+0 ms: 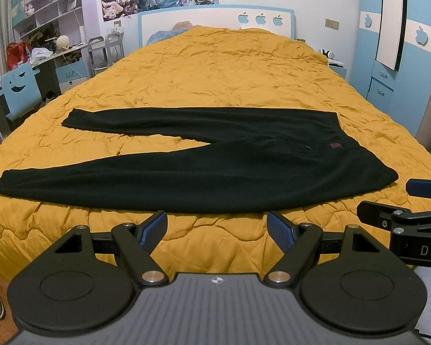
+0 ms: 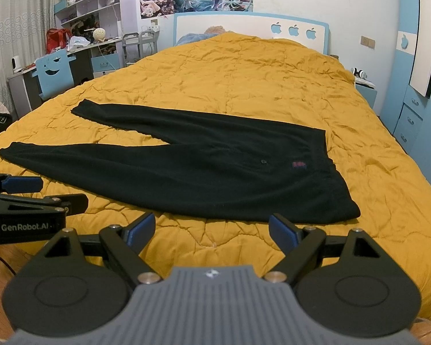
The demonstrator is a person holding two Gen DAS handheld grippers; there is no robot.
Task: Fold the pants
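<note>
Black pants (image 1: 215, 172) lie flat on the yellow quilt (image 1: 215, 66), legs spread in a V toward the left, waistband at the right. They also show in the right wrist view (image 2: 215, 178). My left gripper (image 1: 217, 227) is open and empty, just short of the near leg's edge. My right gripper (image 2: 212, 231) is open and empty, just short of the hip and waistband corner. Each gripper shows in the other's view: the right one (image 1: 388, 201) at the right edge, the left one (image 2: 63, 192) at the left edge.
The bed (image 2: 244, 86) has a blue and white headboard (image 1: 215, 20) at the far end. A desk, blue chair (image 1: 20, 86) and shelves stand at the left. A blue wardrobe (image 1: 388, 57) and nightstand stand at the right. Wood floor lies below the bed's near edge.
</note>
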